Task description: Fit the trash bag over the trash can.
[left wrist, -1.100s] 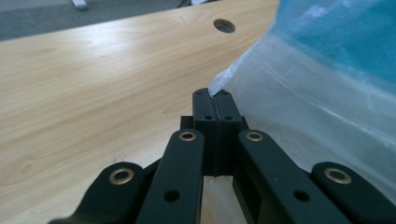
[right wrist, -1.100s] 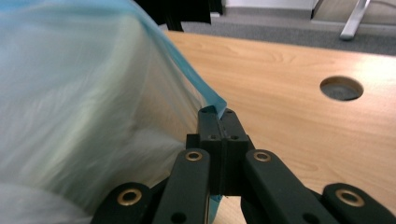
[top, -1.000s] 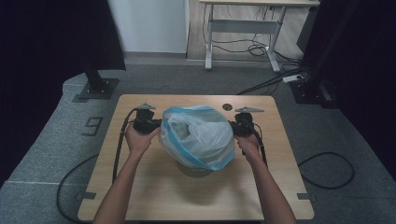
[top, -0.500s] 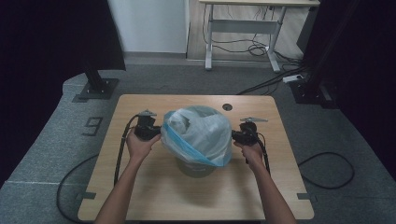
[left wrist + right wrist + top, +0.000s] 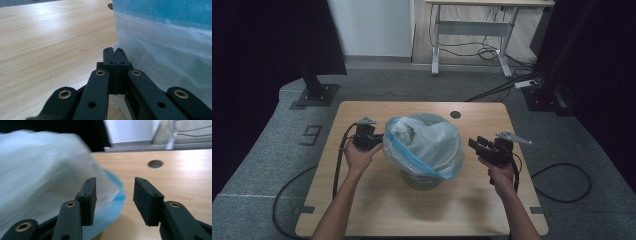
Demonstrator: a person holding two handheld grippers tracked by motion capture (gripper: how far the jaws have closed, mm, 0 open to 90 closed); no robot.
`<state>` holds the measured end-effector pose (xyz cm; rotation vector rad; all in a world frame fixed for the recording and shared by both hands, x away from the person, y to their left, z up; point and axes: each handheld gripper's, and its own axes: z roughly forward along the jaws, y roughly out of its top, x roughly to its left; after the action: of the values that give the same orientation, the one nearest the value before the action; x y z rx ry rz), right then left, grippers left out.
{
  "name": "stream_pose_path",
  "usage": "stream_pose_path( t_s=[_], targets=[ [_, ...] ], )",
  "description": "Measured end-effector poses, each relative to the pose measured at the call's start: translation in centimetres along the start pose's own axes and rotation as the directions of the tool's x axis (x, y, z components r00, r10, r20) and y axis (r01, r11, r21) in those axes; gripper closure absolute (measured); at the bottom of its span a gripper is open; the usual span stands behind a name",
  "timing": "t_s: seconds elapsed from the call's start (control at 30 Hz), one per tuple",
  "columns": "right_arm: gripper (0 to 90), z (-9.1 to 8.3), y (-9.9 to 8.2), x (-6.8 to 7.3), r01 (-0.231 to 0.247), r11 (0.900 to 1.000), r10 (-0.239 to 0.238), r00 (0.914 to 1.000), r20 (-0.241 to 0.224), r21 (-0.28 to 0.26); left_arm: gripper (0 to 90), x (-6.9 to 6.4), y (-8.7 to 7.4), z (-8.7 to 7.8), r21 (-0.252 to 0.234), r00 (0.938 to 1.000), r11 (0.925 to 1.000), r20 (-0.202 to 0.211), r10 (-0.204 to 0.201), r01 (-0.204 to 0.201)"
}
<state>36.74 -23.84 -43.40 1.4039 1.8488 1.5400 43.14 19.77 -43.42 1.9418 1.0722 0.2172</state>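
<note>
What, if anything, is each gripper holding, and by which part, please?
The left gripper pinches the plastic bag by its edge; the right gripper holds nothing.

Translucent plastic bag with blue rim band (image 5: 424, 142) sits mid-table on the light wooden table (image 5: 362, 210), draped over a small round container (image 5: 422, 179). Left gripper (image 5: 371, 143) touches the bag's left side. Right gripper (image 5: 477, 145) lies right of the bag, apart from it. Round cable hole (image 5: 455, 114) sits behind the bag.

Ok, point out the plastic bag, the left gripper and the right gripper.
plastic bag (image 5: 427, 142): high view, on its crumpled clear top.
left gripper (image 5: 115, 51): left gripper view, at the shut jaw tips pinching the bag's edge.
right gripper (image 5: 115, 187): right gripper view, midway between its open fingertips.
</note>
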Motion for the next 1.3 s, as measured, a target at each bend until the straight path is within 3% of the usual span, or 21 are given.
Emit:
stream_pose_path(
  t_s=[0.13, 0.2, 0.33, 0.43, 0.53, 0.7, 0.87, 1.0, 1.17, 1.3],
  targets=[
    [45.1, -2.5, -1.8, 2.0, 0.021, 0.9997, -0.02, 0.9934, -0.113, 0.011, 90.0, -0.2, 0.0, -0.1, -0.003, 1.0, 1.0, -0.002, 0.006, -0.006],
    [42.9, -3.8, -3.0, 3.8, 0.056, 0.9984, -0.054, 0.9819, -0.181, 0.005, 90.0, -0.3, 0.0, -0.1, -0.006, 1.0, 1.0, -0.003, 0.005, -0.005],
    [41.2, -4.9, -4.0, 6.4, 0.105, 0.9944, -0.103, 0.9627, -0.25, -0.004, 90.0, -0.4, 0.0, -0.1, -0.001, 0.9999, 1.0, -0.007, 0.008, -0.008],
    [40.5, -4.8, -4.0, 7.4, 0.116, 0.9932, -0.113, 0.9568, -0.268, -0.002, 90.0, -0.5, 0.1, -0.2, -0.003, 0.9999, 1.0, -0.008, 0.009, -0.009],
    [39.2, -4.1, -4.0, 8.1, 0.135, 0.9909, -0.129, 0.9593, -0.251, 0.004, 90.0, -0.6, 0.1, -0.2, -0.003, 0.9999, 1.0, -0.008, 0.009, -0.009],
    [42.9, -2.6, -4.5, 8.2, 0.122, 0.9918, -0.108, 0.9591, -0.262, 0.038, 90.0, -0.5, 0.0, -0.3, 0.0, 0.9999, 0.9999, -0.005, 0.011, -0.011],
    [66.7, -1.5, -5.1, 8.1, 0.146, 0.9884, -0.127, 0.9479, -0.292, 0.044, 90.0, -0.5, 0.0, -0.3, 0.003, 0.9999, 0.9999, 0.0, 0.016, -0.016],
    [85.3, -1.5, -5.2, 8.3, 0.165, 0.9861, -0.151, 0.9454, -0.289, 0.022, 90.0, -0.6, 0.0, -0.2, 0.006, 0.9998, 0.9997, 0.003, 0.022, -0.022],
    [88.9, -1.8, -5.4, 8.4, 0.191, 0.9816, -0.18, 0.9427, -0.281, 0.009, 90.0, -0.5, -0.1, -0.3, 0.008, 0.9998, 0.9998, 0.002, 0.02, -0.02],
    [89.1, -1.4, -6.5, 8.2, 0.208, 0.9771, -0.187, 0.9389, -0.289, 0.044, 90.0, -0.5, -0.1, -0.4, 0.01, 0.9998, 0.9998, 0.002, 0.019, -0.019]
  ],
)
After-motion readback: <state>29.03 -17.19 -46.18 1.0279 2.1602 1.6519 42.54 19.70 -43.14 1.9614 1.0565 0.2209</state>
